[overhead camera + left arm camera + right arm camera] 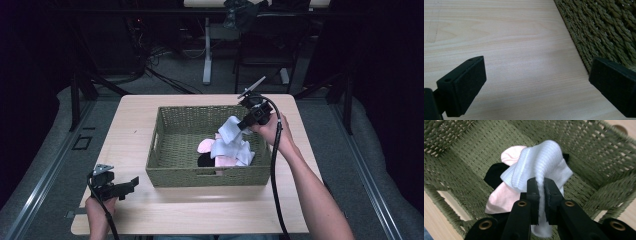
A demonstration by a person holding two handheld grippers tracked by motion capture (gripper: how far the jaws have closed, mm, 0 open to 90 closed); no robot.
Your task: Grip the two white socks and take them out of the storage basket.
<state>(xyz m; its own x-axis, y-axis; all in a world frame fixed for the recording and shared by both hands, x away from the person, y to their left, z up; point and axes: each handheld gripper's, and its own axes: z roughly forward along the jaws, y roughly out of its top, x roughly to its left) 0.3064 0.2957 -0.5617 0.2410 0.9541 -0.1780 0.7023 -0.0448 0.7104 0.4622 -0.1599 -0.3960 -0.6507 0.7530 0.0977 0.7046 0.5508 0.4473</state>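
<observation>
While a person's right hand tilts over the far right corner of a woven basket, the right gripper has its two black jaws pinched together on a fold of a white sock, a ribbed knit that bunches up above the jaws and hangs in a soft loop below them. In the right gripper view the sock sits above the rest of the pile inside the basket, its cuff edge showing a raised seam. Beneath it lie a pale pink sock, smooth and flat, and a black sock partly covered by the others. The basket is rectangular, olive green, plaited from thick twisted cord, with a slot handle cut into its near wall; it stands in the middle of a light wooden table with a fine straight grain and rounded corners. At the table's near left corner the left hand holds the left gripper low over the bare wood, just beside the basket's near left corner. In the left gripper view its blocky, matte black jaws stand wide apart over the table, nothing between them, with the braided basket wall at the right.
</observation>
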